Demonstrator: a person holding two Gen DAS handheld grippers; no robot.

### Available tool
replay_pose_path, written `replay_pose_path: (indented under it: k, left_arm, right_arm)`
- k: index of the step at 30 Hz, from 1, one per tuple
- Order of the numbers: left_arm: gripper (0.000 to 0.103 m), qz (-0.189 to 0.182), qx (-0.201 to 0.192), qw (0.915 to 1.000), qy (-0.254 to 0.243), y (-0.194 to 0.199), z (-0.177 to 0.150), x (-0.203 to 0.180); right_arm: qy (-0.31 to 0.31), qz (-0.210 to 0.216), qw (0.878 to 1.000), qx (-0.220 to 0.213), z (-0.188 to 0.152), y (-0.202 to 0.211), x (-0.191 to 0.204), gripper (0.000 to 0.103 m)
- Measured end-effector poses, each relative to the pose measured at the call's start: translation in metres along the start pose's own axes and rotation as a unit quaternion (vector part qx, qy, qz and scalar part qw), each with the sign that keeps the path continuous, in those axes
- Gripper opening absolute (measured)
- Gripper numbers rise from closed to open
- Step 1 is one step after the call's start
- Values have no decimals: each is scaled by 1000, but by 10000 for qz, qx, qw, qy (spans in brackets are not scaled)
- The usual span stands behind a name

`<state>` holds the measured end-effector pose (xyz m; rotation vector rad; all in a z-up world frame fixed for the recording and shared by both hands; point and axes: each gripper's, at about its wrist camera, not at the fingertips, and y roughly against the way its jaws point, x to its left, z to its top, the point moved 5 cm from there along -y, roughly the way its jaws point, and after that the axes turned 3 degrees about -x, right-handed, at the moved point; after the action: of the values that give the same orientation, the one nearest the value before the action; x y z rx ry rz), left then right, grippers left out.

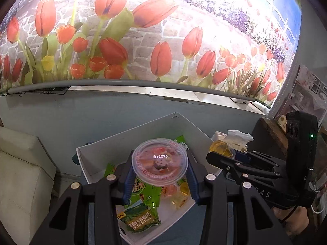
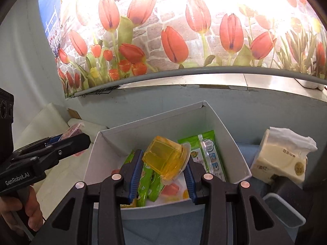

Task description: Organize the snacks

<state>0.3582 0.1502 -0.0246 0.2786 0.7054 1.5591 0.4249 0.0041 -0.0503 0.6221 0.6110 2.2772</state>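
My left gripper (image 1: 160, 174) is shut on a round red jelly cup (image 1: 159, 161) with a clear lid, held above the white box (image 1: 122, 140). Its blue pads press on the cup's rim from both sides. My right gripper (image 2: 165, 173) is shut on a yellow jelly cup (image 2: 164, 159), tilted, over the same white box (image 2: 143, 128). Inside the box lie green snack packets (image 1: 141, 214) (image 2: 206, 149) and a few small red and yellow jelly cups (image 1: 179, 199). The right gripper with its yellow cup (image 1: 221, 149) also shows in the left wrist view, at the right.
A tissue pack (image 2: 284, 159) stands right of the box, and a clear lidded container (image 2: 284, 212) lies in front of it. The box rests on a blue cloth (image 2: 163, 230). A white cushion (image 1: 22, 173) lies at the left. A tulip-print wall rises behind.
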Motion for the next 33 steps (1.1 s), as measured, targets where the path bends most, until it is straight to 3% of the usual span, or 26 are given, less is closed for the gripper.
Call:
replay_pose_path:
  k: [4, 5, 6, 7, 8, 15, 22, 27, 33]
  left_arm:
    - [54, 33, 146, 9997, 167, -13, -3, 9]
    - [74, 29, 200, 9995, 250, -16, -5, 12]
    - [102, 52, 214, 9993, 295, -18, -7, 14]
    - [103, 80, 153, 9993, 344, -18, -9, 17]
    - [103, 69, 114, 9992, 368, -18, -10, 19]
    - [103, 344, 261, 9990, 93, -18, -20, 21]
    - [103, 432, -78, 9990, -124, 10, -20, 19]
    - [103, 728, -438, 9963, -156, 50, -26, 25]
    - [103, 760, -1102, 9903, -357, 131, -50, 9]
  right_arm:
    - [104, -196, 9997, 89, 3, -13, -2, 43]
    - [132, -243, 9995, 160, 2, -17, -3, 58]
    - [167, -283, 9991, 258, 1, -21, -3, 72]
    - [218, -448, 9984, 262, 0, -23, -4, 93]
    - [288, -620, 9975, 200, 0, -22, -5, 94]
    - [509, -1035, 9929, 299, -8, -24, -10, 96]
    - [671, -1420, 9875, 89, -13, -7, -8, 99]
    - [889, -1756, 9804, -118, -22, 25, -2, 99]
    - [759, -1446, 9845, -647, -41, 102, 18, 99]
